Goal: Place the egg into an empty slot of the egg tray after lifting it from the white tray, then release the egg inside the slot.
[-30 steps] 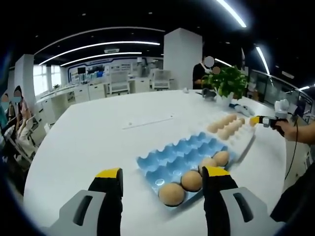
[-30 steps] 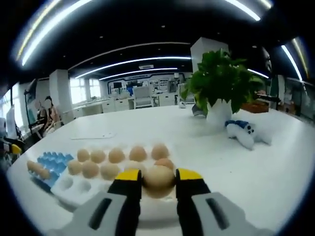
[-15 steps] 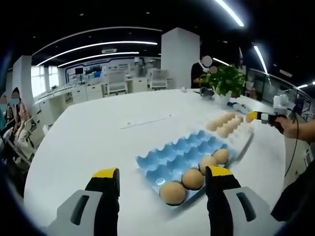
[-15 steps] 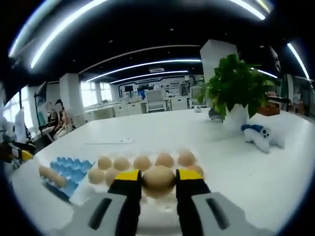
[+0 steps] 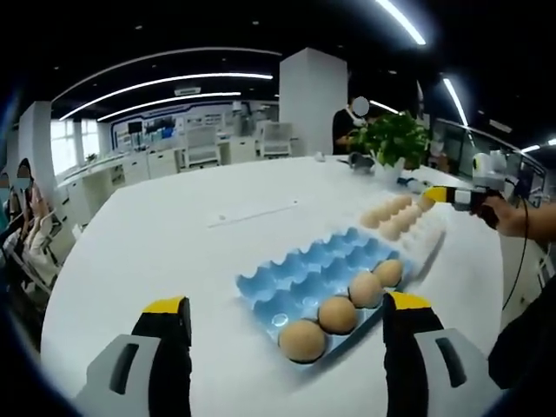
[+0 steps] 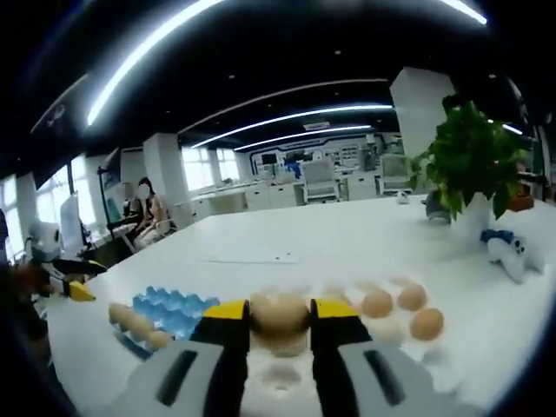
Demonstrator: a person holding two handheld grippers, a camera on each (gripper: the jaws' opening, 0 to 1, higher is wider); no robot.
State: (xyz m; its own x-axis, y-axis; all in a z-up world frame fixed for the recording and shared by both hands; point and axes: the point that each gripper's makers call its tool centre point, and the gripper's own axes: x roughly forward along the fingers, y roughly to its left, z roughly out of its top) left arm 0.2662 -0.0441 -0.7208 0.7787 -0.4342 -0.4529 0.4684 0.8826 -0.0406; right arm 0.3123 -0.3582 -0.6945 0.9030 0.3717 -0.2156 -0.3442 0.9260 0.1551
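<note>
Egg between right tongs

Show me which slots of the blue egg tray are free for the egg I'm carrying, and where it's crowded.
The blue moulded egg tray has its far and middle rows bare, toward the open white tabletop. Its near edge is crowded: four brown eggs sit in a row by the left gripper. The right gripper holds the brown egg.

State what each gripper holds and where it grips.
Right gripper: egg, pinched at its two sides between the fingers. Left gripper: open, holding nothing.
</note>
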